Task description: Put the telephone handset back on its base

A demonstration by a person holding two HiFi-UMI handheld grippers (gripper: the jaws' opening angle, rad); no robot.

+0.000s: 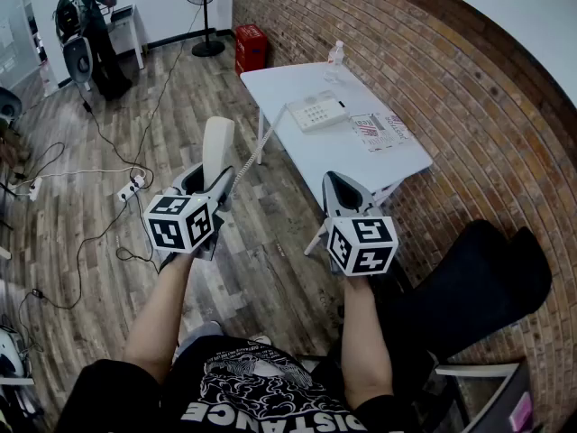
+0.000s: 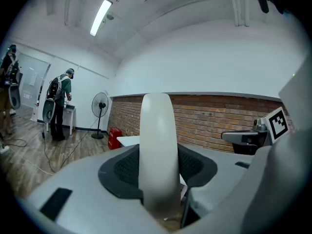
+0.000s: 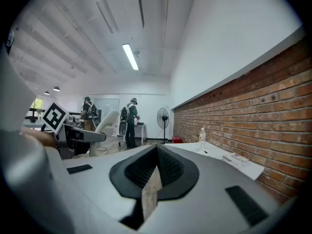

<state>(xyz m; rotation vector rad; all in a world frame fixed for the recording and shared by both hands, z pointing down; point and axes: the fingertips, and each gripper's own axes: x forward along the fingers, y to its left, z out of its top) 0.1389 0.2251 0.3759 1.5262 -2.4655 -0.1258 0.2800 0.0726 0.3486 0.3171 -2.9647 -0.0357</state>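
White handset (image 1: 217,144) upright in left gripper (image 1: 212,184), right gripper (image 1: 337,186) alongside, jaws together

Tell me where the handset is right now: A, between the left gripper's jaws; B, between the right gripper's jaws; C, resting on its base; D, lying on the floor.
A: the handset stands upright between the jaws of the left gripper, off the base.
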